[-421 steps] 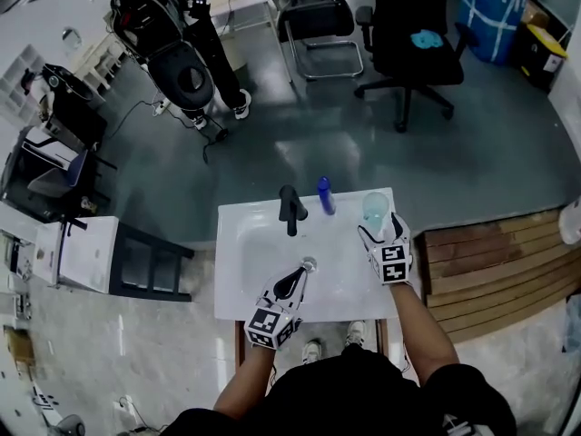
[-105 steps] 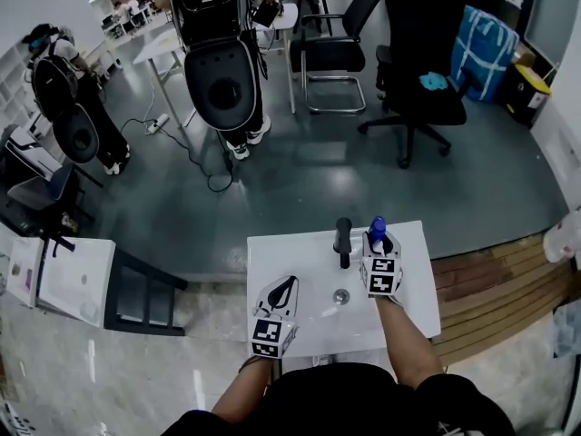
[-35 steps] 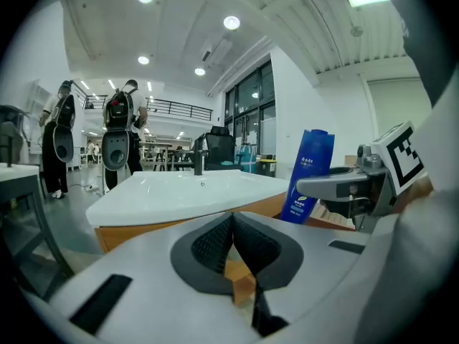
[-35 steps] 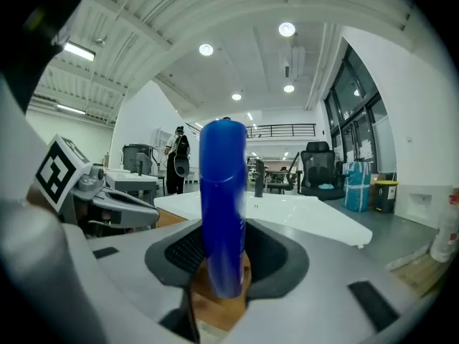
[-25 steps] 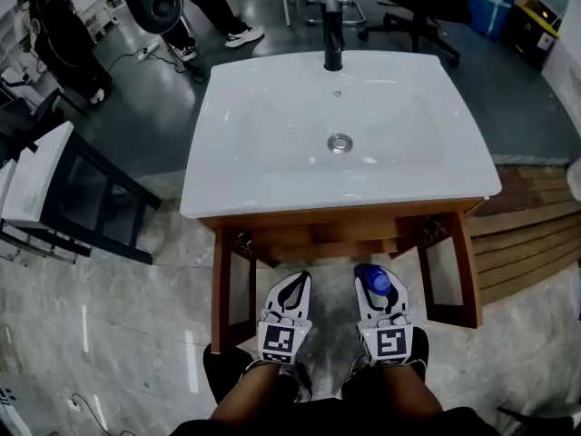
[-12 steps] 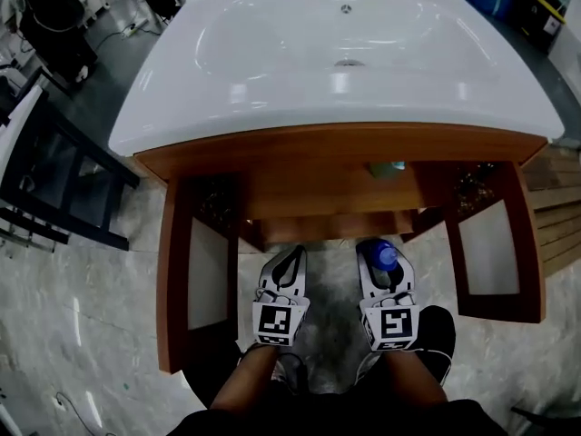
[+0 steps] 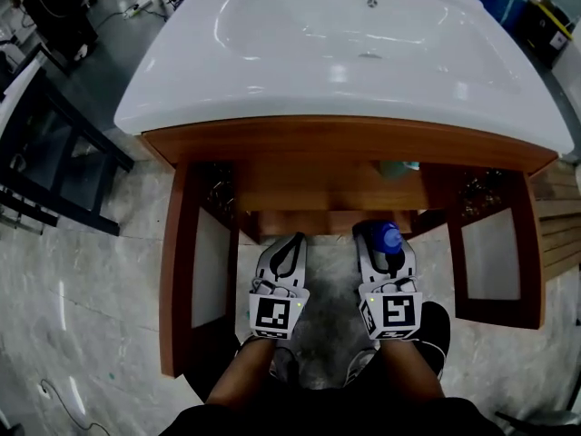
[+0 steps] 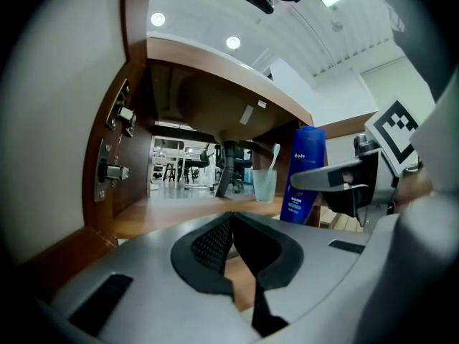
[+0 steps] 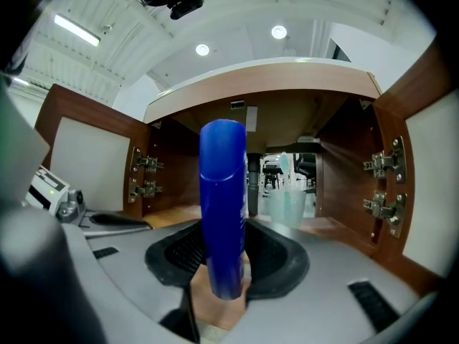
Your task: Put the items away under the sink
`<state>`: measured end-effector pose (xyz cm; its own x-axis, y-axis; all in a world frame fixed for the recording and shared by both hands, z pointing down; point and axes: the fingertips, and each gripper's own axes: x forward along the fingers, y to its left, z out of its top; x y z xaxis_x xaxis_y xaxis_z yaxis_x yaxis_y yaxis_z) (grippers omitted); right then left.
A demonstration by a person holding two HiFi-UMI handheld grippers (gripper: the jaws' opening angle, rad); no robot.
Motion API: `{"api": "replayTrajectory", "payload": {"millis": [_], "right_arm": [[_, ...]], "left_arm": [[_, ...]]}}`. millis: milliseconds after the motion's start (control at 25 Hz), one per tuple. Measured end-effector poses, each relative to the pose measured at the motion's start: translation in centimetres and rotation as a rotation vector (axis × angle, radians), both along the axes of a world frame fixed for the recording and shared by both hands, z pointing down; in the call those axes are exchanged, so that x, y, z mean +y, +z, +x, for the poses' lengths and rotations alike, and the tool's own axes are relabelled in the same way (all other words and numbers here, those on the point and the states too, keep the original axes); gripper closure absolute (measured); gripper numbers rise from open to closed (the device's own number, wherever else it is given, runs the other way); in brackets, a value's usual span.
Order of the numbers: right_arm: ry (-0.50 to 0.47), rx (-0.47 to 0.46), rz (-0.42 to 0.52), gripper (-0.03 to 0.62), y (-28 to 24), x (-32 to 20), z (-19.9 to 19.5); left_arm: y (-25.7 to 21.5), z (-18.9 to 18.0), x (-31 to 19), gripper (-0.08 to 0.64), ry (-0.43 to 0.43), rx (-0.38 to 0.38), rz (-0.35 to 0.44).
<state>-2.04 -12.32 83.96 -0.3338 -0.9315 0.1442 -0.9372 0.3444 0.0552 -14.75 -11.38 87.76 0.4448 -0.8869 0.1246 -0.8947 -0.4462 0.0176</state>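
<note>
The blue bottle (image 9: 223, 213) was pinched upright between the jaws of the right hand-held gripper (image 7: 385, 243), with its base down between the pads and its top standing above them; it had not yet been set down. Ahead of that hand-held gripper and a little to its right, a clear cup (image 9: 287, 201) with a toothbrush (image 8: 273, 158) in it was already standing on the wooden shelf (image 8: 172, 212) under the sink (image 7: 345, 53), so that part of the task was judged done. The bottle was held near the shelf's front edge, in the opening between the two cabinet doors (image 7: 209, 275), which were swung wide. The left hand-held gripper (image 7: 286, 251) was kept just to the left of the right one, its jaws pressed together on nothing. What was judged to be left was for the bottle to be carried forward onto the shelf, stood beside the cup and released, and perhaps for the doors to be closed.
</note>
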Motion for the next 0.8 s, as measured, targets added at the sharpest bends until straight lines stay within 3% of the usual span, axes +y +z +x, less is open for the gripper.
{"api": "replayTrajectory", "payload": {"millis": [320, 640, 800], "right_arm": [[-0.017, 0.027, -0.009, 0.428, -2.8, -6.2, -2.4], [-0.016, -0.002, -0.073, 0.426, -2.7, -12.8, -4.7], [-0.025, 0.028, -0.074, 0.426, -2.7, -15.0, -6.1]], "left_arm": [[-0.1, 2.4, 0.9, 0.538, 0.050, -0.034, 0.017], [-0.4, 1.7, 1.0, 0.538, 0.006, -0.024, -0.003], [-0.4, 1.0, 1.0, 0.538, -0.014, 0.003, -0.013]]}}
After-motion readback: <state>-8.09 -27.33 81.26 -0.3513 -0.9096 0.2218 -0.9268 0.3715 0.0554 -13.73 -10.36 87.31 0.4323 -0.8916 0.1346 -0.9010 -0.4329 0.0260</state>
